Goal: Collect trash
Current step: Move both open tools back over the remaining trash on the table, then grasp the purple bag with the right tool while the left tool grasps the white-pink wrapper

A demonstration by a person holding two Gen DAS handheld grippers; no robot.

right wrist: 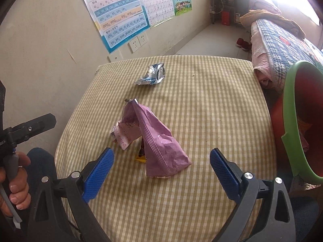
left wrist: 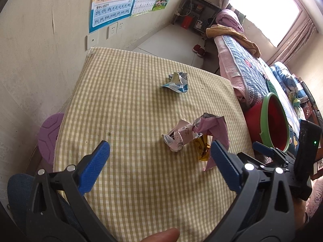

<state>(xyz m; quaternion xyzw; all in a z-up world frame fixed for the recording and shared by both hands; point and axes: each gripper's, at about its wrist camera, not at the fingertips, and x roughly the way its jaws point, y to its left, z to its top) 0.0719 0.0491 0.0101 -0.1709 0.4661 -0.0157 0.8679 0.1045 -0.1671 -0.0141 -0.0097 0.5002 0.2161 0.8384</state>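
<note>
Your counter (right wrist: pixel 201 121), under a yellow checked cloth, carries three pieces of trash. The red bin (right wrist: pixel 302 121) with its green rim stands just beside the counter's right edge. The purple bag (right wrist: pixel 159 139) rests like a tent, its long axis running away from you, peak at the far end. The silver-blue wrapper (right wrist: pixel 151 75) lies farther back, lengthwise left-right. A small yellow wrapper (left wrist: pixel 201 148) hides under the bag. Your left gripper (left wrist: pixel 159 157) and right gripper (right wrist: pixel 161 163) both stand wide, holding nothing.
</note>
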